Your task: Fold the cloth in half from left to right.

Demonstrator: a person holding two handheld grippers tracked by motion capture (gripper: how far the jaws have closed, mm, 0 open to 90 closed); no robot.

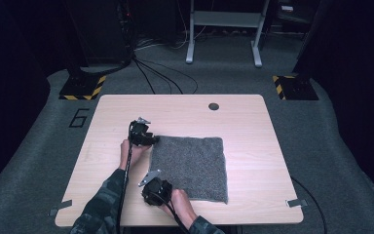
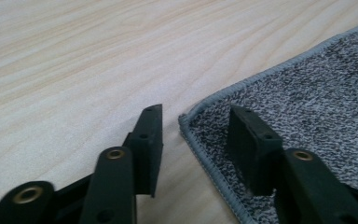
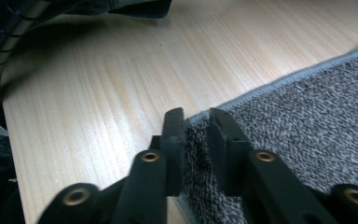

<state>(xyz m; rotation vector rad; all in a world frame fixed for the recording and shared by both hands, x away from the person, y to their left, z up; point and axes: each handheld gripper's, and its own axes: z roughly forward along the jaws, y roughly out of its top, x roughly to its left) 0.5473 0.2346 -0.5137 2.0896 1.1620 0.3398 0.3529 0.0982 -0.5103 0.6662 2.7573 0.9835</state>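
grey mat (image 1: 189, 168) lies mid-frame on the table (image 1: 253, 122); a dark hole (image 1: 214, 106) sits above. left gripper (image 2: 193, 126) straddles its corner, jaws apart. right gripper (image 3: 196, 126) pinches the lower-left edge.

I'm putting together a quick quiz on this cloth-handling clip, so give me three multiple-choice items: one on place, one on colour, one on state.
1. Which part of the grey cloth does the left gripper straddle?
A. a corner
B. its middle
C. the far right edge

2. What colour is the table?
A. white
B. light wood
C. black

3. How does the cloth lie?
A. rolled up
B. folded in half
C. spread flat

Answers: 1 A, the left gripper view shows one jaw on the cloth and one on the wood, with the stitched corner between them; 2 B, pale wood grain shows in every view; 3 C, the high view shows one flat square.
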